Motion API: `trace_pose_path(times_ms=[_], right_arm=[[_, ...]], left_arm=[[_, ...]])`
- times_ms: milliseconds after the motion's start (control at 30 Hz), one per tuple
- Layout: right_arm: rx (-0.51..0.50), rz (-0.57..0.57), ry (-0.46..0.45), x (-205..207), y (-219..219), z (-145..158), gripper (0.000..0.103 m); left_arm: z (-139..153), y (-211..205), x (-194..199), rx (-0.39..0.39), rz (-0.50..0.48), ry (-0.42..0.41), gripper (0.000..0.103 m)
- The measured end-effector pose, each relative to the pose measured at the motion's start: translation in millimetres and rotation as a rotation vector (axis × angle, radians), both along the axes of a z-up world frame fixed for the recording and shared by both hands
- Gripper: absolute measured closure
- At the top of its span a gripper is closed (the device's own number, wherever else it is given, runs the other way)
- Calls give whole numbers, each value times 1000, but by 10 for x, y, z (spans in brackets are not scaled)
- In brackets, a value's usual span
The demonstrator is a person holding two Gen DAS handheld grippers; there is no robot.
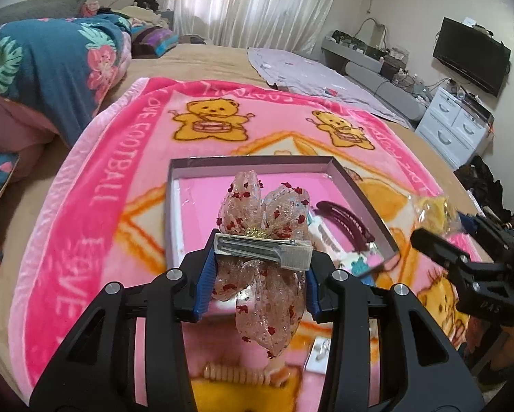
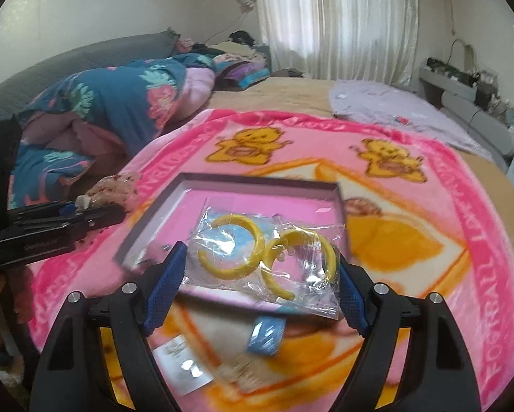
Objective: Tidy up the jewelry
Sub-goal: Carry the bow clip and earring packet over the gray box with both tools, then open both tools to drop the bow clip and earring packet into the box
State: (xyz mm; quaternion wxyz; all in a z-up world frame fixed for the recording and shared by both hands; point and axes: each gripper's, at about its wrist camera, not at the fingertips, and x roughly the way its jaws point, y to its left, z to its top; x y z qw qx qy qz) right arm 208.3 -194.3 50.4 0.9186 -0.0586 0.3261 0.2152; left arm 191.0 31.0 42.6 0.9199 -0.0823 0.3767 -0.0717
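My left gripper [image 1: 262,257] is shut on a sheer bow hair clip [image 1: 267,226] with red specks, its blue pads pinching the ends of the silver metal bar. The bow hangs over the near edge of a shallow pink-lined box [image 1: 253,164] on the blanket. Maroon hair clips [image 1: 343,221] lie in the box at the right. My right gripper [image 2: 260,274] is shut on a clear bag of yellow hoop earrings [image 2: 257,257], held wide between its pads over the box [image 2: 257,183]. Each gripper also shows at the edge of the other's view.
A pink teddy-bear blanket [image 1: 119,158] covers the bed. On it nearer than the box lie a beaded piece [image 1: 236,374], white cards [image 2: 181,364] and a blue packet [image 2: 265,334]. A folded floral quilt [image 1: 51,65] lies left and a lilac sheet [image 1: 312,72] far right.
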Motion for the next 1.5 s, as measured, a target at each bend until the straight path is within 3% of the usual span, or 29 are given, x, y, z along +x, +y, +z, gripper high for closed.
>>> trace_pose_path(times_ms=[300,767,1167,1267,1500], right_arm=[[57,-32,24,308,-149,-178,24],[-32,15,116,469,-30,-682,24],[-50,25,164,520,52,-900,20],[-40,23,167,502,38,-892,13],[-7,15,135,407,-46,-734,7]], left_arm=[[-165,-184,422,10,-18,59,70],[-657,-313,861,19,-29,179,66],[-734,-247,843,31,-24,186,45],[-727,-226,817,26,-19,184,42],[-646,-188,753,23,-4,168,37]])
